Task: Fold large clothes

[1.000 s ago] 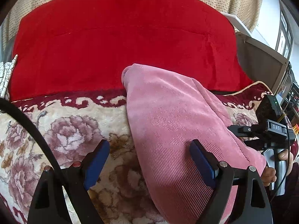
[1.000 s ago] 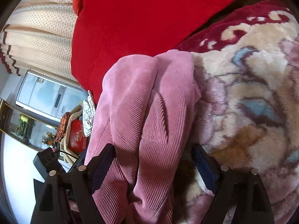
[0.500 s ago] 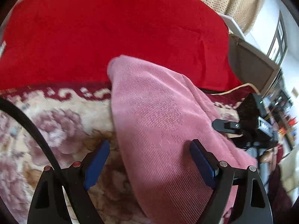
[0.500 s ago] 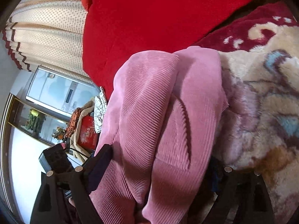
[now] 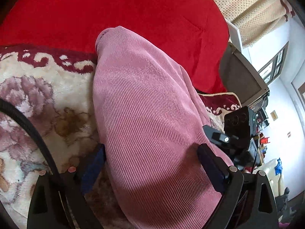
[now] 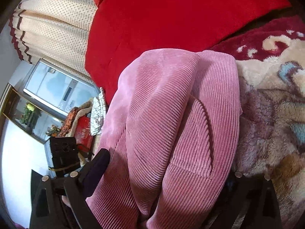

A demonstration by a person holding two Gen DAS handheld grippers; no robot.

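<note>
A pink corduroy garment point(image 5: 148, 126) lies folded lengthwise on a floral blanket point(image 5: 38, 87), its far end against a red cushion point(image 5: 114, 9). My left gripper point(image 5: 152, 164) is open with the garment's near end between its blue pads; its right pad point(image 5: 209, 164) rests on the cloth. In the right wrist view the garment point(image 6: 171, 124) shows overlapping folds. My right gripper point(image 6: 164, 173) is open and straddles that end; its right finger is hidden under the cloth. The right gripper also shows in the left wrist view point(image 5: 236, 129).
The red cushion point(image 6: 171, 15) backs the bed. A dotted beige curtain point(image 6: 53, 22) hangs behind. A cabinet with clutter point(image 6: 76, 122) stands beside the bed. A grey chair or box point(image 5: 242, 76) stands at the bed's far right edge.
Both grippers have moved forward over the garment's near end, so the cloth now fills the space between the fingers. Both views have swung sideways. The jaws stay open.
</note>
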